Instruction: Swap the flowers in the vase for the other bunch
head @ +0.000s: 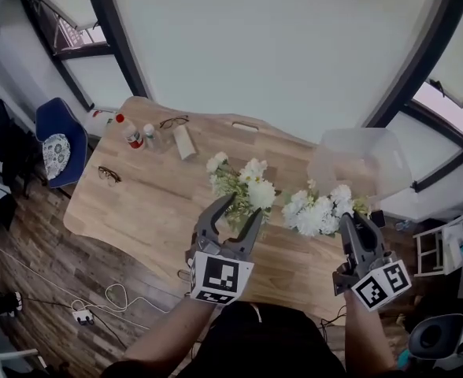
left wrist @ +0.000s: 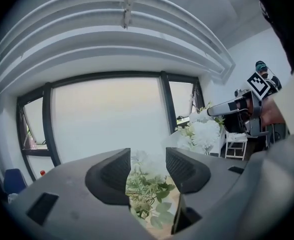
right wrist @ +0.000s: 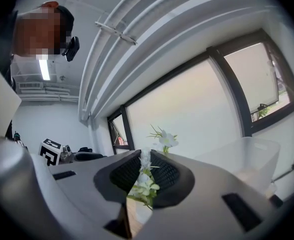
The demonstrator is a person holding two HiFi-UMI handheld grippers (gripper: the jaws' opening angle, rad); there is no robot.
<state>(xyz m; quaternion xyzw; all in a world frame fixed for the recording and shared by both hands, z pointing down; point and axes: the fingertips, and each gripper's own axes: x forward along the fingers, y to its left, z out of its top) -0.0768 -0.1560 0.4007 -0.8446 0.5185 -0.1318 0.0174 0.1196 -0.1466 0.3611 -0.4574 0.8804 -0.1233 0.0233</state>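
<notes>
Only the head view shows both: leafy white bunch [head: 246, 181] on tabletop [head: 149, 199] before wide-open left hand-held gripper [head: 242, 208]; fuller white bunch [head: 316, 211] clamped in right hand-held gripper [head: 355, 221].

Left half of the wooden table [head: 141, 211] is sitting open; the white flower bunch [head: 243, 183] is blocking the middle, a clear bin [head: 361, 160], probably plastic, crowding the right.

The table [head: 145, 203] is pale wood, smooth and matt; the floor [head: 27, 242] is darker wood planks. The box [head: 361, 160] is cloudy see-through plastic. The left gripper [head: 243, 209] and right gripper [head: 356, 220] are matt grey plastic with ribbed pads [left wrist: 184, 168].
</notes>
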